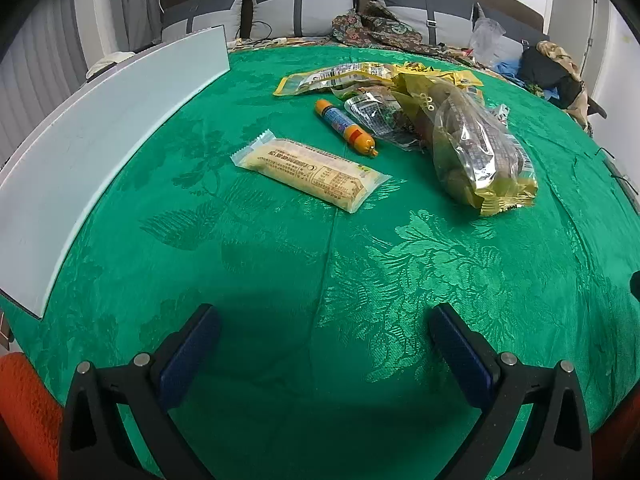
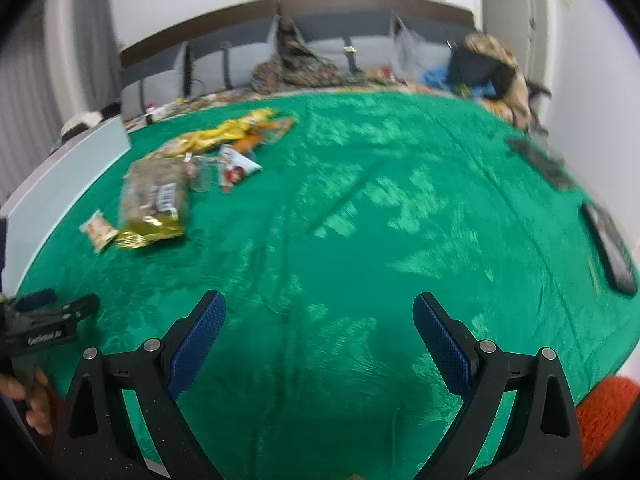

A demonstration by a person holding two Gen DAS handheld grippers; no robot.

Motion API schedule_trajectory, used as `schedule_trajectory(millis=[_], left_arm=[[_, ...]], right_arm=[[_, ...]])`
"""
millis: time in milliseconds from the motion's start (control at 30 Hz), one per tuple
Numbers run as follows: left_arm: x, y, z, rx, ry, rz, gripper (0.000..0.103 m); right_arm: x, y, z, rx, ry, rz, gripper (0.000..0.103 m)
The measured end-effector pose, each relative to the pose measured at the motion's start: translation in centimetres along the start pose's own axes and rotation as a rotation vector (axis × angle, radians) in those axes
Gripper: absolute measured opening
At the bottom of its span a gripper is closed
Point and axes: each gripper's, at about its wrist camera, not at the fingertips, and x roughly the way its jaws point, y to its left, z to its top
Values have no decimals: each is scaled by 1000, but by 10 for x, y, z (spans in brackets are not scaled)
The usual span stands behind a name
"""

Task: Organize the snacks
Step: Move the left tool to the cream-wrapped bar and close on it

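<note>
I judge the sorting not yet begun: my left claw [image 1: 325,344] stands wide and empty above the green desk [image 1: 280,280], and my right claw [image 2: 319,332] likewise. The pale wafer packet [image 1: 310,175] lies ahead of the left claw, nearest it; the orange sausage stick [image 1: 346,127] and yellow bag [image 1: 476,152] lie beyond, ahead-right. Next move, in my judgement: advance the left claw and straddle the packet.

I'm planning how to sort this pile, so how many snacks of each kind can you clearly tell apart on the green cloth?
Flat pale cream bar: 1
Orange sausage stick: 1
Large clear-and-gold bag: 1
Flat yellow pouch: 1
Small clear packet: 1
Total: 5 distinct; the heap behind hides others.
</note>
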Motion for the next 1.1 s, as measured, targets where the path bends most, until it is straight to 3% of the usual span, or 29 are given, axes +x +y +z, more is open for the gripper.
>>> schedule_trajectory(millis=[167,333,533,800,867,1000,1100], left_arm=[[0,1,2,9,12,-8,103],[0,1,2,24,16,-21,103],[-1,4,1,37,15,-51,103],[0,21,12,-76,32,-123,103],[7,22,24,-87,65,-124,103],[38,32,74,-183,180,-206,103],[60,33,106,-223,219,-167,103]], right_arm=[[16,-21,-2,99,109,19,97],[25,-18,-7,68,154,-15,97],[30,0,-13,-49,155,-62,98],[29,3,-14,-54,136,-58,98],[29,4,-14,-53,135,-58,98],[29,5,-14,-52,131,-61,98],[30,5,-13,-52,128,-62,98]])
